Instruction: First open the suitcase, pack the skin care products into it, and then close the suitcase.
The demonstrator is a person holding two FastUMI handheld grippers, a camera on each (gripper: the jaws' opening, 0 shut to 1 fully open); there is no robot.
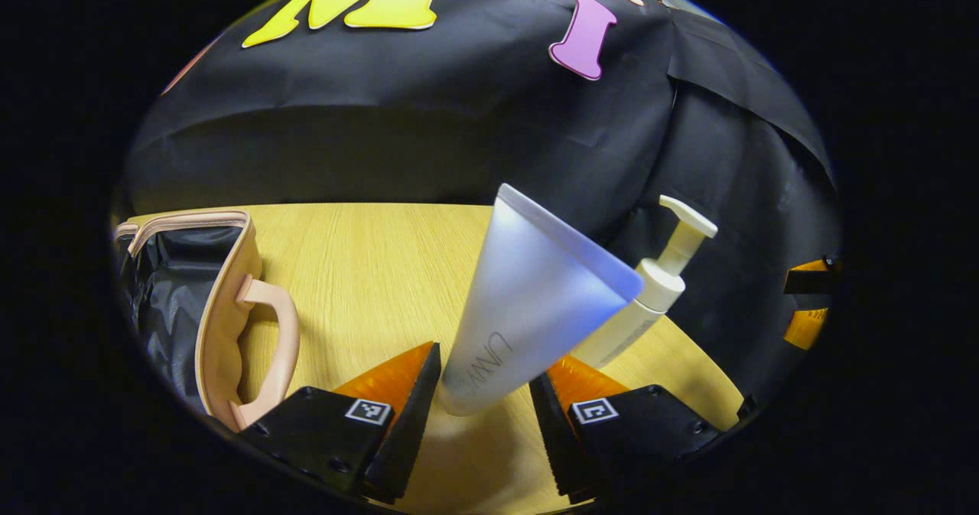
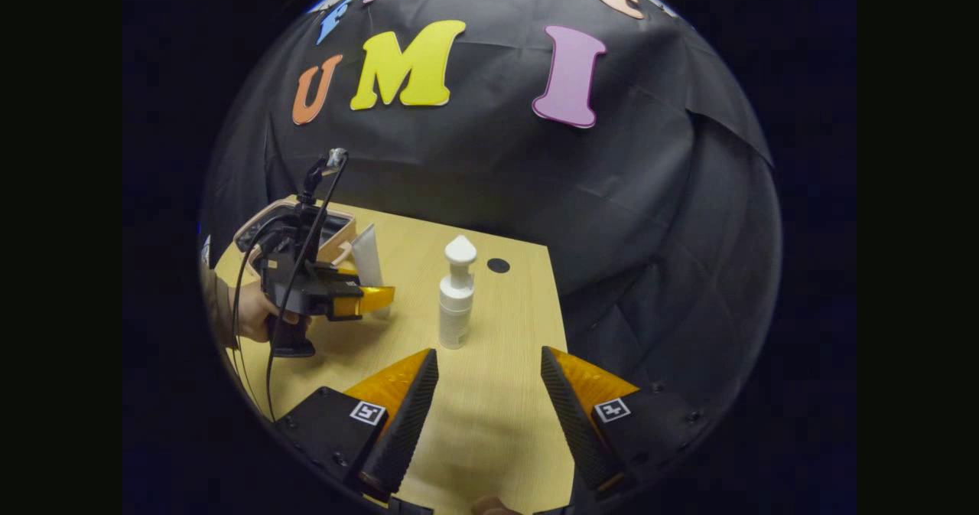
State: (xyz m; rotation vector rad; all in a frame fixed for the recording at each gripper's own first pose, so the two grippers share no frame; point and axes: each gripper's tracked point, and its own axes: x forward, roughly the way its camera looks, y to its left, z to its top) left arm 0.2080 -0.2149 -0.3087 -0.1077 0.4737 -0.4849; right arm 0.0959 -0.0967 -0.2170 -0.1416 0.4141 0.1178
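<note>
Left gripper [image 1: 483, 396] is straddling the tube [image 1: 528, 308], jaws apart, not yet pressing; close low and squarely before lifting toward the open suitcase [image 1: 191, 308], while the right gripper [image 2: 489, 392] is waiting with jaws apart

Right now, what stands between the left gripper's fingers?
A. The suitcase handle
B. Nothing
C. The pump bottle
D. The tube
D: the tube stands on its cap between the left gripper fingers, with gaps either side; the pump bottle is behind it.
</note>
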